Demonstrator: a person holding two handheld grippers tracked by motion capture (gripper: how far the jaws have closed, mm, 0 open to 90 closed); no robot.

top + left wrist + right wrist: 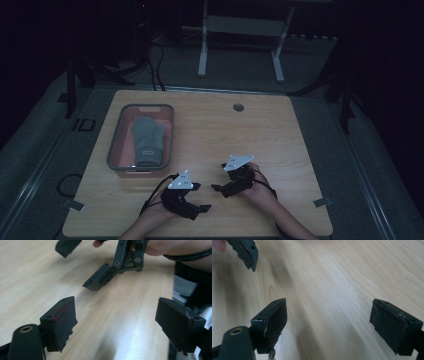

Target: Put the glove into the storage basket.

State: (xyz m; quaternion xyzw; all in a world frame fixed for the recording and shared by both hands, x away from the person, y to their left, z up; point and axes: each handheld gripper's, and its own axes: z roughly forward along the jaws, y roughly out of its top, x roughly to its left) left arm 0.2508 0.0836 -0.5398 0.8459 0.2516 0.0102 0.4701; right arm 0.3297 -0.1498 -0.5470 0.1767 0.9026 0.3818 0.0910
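Note:
A grey oven mitt [146, 140] lies flat in a grey-rimmed pink bin [114, 145] on the left half of the wooden table [280, 140]. Both grippers hover low near the table's front edge, facing each other. My left gripper [201, 197] [118, 322] is open with nothing between its fingers. Just right of it, my right gripper [219, 176] [329, 323] is also open and empty. The left gripper view shows the right gripper's fingers [100, 277] close ahead. A fingertip [245, 251] of the left gripper shows at the top left of the right gripper view.
A round cable hole [238, 107] sits near the table's far edge. Beyond the table stand the white legs of another desk [202, 50], with dark cables [156, 65] on the floor. Bare wood lies between the bin and the grippers.

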